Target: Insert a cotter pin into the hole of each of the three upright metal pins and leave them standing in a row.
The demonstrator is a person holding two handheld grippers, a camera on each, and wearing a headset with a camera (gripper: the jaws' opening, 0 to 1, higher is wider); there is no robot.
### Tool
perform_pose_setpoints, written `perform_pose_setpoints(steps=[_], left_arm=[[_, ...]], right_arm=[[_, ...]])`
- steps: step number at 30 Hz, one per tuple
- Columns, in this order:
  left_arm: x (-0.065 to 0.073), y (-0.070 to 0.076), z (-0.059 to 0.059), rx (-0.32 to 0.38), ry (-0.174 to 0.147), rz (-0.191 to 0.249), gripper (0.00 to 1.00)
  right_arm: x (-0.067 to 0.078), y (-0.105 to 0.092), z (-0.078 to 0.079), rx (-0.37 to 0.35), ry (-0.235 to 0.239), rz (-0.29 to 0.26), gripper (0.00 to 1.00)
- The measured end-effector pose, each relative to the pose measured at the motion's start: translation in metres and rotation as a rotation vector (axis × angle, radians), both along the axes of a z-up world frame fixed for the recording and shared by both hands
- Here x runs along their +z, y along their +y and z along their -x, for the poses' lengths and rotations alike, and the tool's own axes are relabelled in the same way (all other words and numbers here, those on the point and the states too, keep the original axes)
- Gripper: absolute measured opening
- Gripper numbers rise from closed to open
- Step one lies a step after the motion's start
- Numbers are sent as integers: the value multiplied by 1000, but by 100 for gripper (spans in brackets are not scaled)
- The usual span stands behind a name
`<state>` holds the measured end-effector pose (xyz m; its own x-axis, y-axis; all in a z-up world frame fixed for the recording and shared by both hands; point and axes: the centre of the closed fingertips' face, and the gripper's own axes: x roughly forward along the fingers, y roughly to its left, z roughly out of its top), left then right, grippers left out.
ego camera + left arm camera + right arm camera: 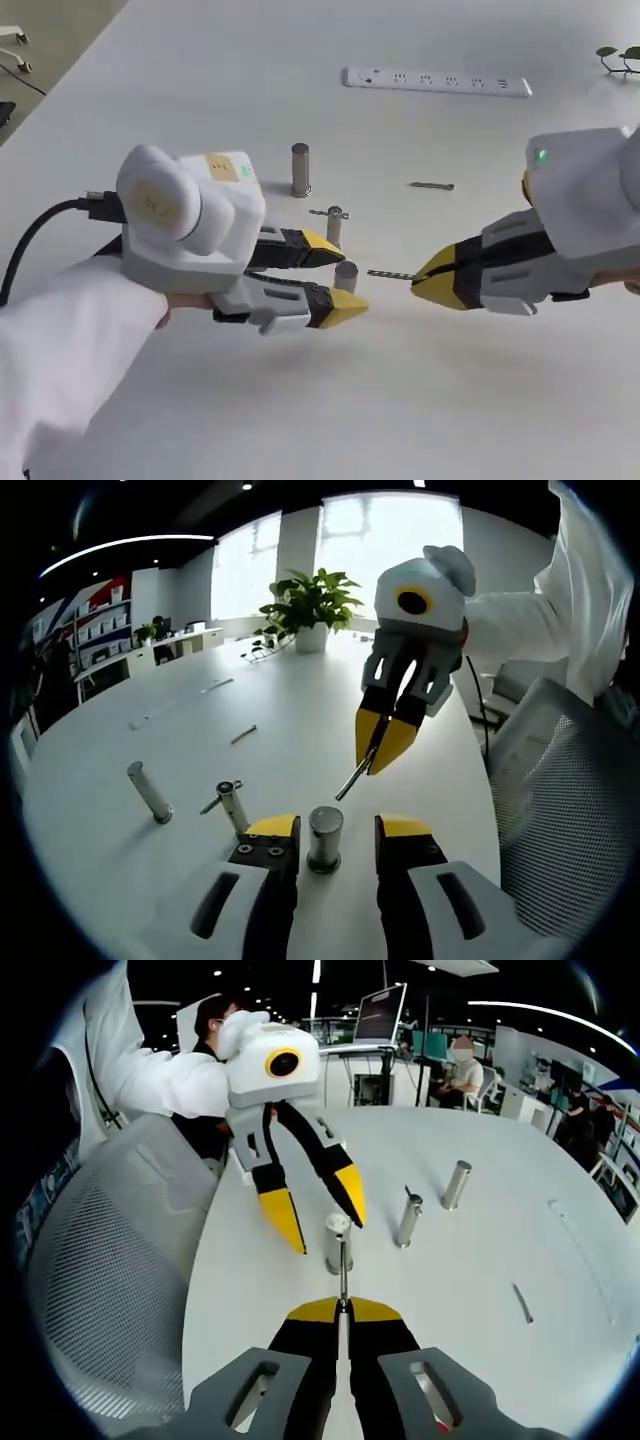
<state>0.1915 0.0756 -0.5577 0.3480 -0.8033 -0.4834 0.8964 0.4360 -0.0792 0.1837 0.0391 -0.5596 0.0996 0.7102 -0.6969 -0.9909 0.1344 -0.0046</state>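
Note:
Three upright metal pins stand in a row: a far pin, a middle pin with a cotter pin through its top, and a near pin. My left gripper is open, its jaws standing on either side of the near pin with small gaps. My right gripper is shut on a cotter pin, whose tip points at the near pin and ends just short of it. A loose cotter pin lies on the table to the right.
A white power strip lies at the far side of the white table. A potted plant stands at the table's far end. People sit at desks behind the workbench.

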Motion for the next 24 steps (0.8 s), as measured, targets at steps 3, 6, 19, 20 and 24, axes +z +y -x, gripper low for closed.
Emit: perform_pose_setpoints(steps=[3, 6, 19, 20, 24], left_arm=[[-3, -1, 0, 4, 13, 5, 27], [-5, -2, 2, 10, 46, 15, 22], [-9, 2, -4, 37, 59, 18, 12], [-9, 2, -4, 36, 59, 18, 12], [-9, 2, -4, 23, 56, 16, 12]], right_arm=[[-1, 1, 1, 7, 1, 1, 0], [-3, 2, 1, 16, 0, 4, 0], [-3, 5, -1, 61, -33, 4, 0], [-2, 5, -1, 68, -37, 3, 0], [0, 6, -1, 99, -45, -10, 0]])
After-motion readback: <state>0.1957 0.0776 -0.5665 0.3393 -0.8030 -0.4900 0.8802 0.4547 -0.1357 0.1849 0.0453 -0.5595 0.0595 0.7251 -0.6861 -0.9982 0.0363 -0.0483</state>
